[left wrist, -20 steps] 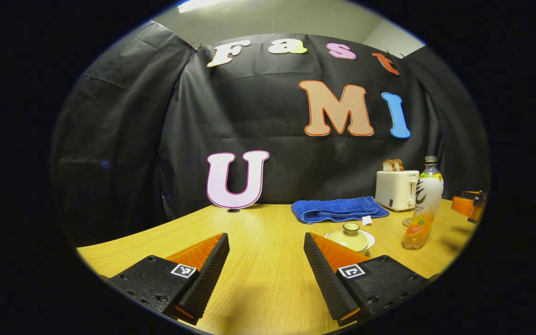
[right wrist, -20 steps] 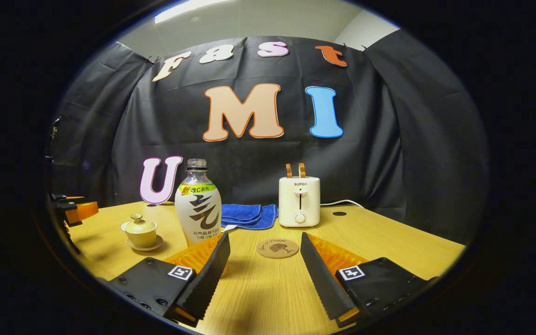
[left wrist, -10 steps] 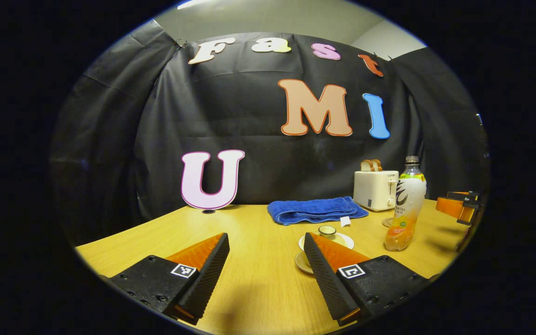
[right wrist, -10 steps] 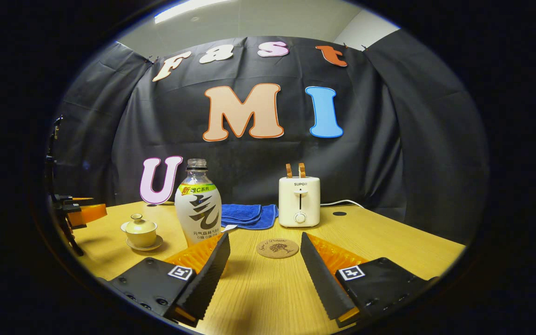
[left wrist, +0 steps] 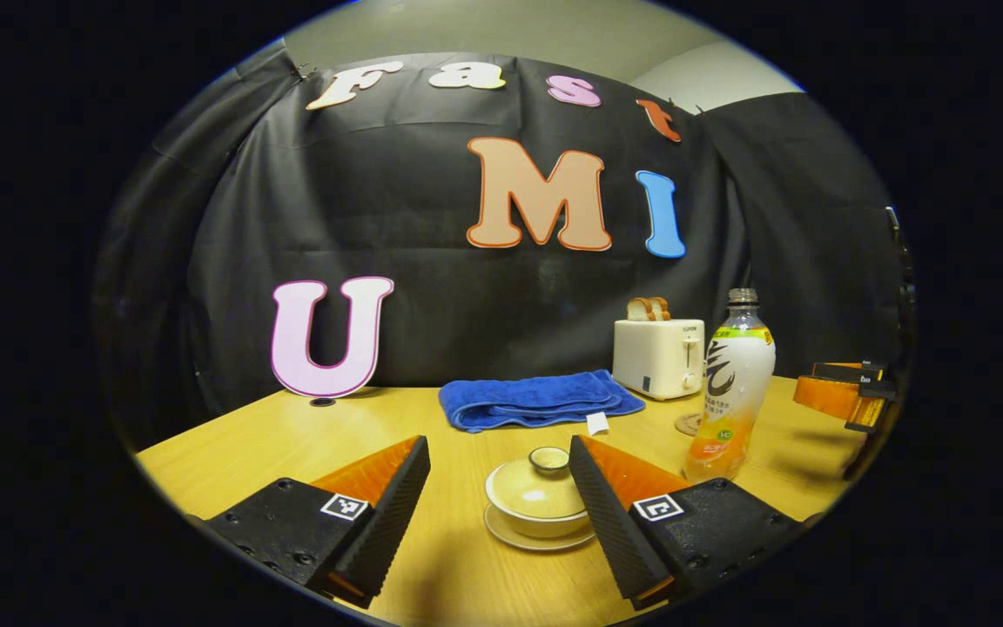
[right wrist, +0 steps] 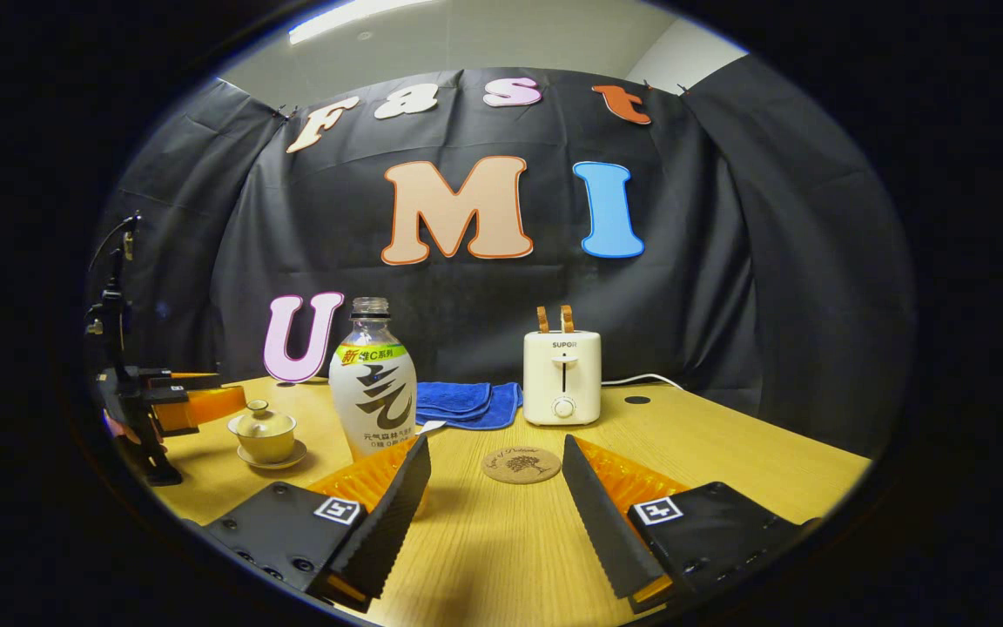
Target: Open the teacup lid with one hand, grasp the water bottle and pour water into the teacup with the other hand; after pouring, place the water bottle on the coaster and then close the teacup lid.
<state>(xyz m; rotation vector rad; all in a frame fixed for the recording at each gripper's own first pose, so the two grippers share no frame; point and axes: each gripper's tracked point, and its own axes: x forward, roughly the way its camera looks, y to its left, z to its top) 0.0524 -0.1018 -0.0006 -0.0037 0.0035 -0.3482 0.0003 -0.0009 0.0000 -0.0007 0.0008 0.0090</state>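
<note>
Left gripper (left wrist: 498, 488) open, jaws spread wide at the bottom of the left gripper view — the pale yellow lidded teacup (left wrist: 538, 495) on its saucer sits between them, closer to the right-hand finger, not touched as far as I can tell. Lid (left wrist: 536, 475) still on, small round knob on top. Same teacup shows at mid-left of the right gripper view (right wrist: 265, 433), with the left gripper just beside it at the left edge. Right gripper (right wrist: 494, 490) also open, holding nothing, low over the yellow wooden surface (right wrist: 728, 461). Clear plastic water bottle with white label and orange liquid (right wrist: 372, 383) stands upright at centre-left of the right gripper view, behind that gripper's left-hand finger, cap off; in the left gripper view it's at right of centre (left wrist: 730, 387). Round cork coaster (right wrist: 521, 464) lies flat at lower centre of the right gripper view, between the fingertips and beyond them, well clear of the bottle. Behind — a folded blue towel (left wrist: 536, 399) and a white toaster with two bread slices (right wrist: 562, 374) near the back wall.
</note>
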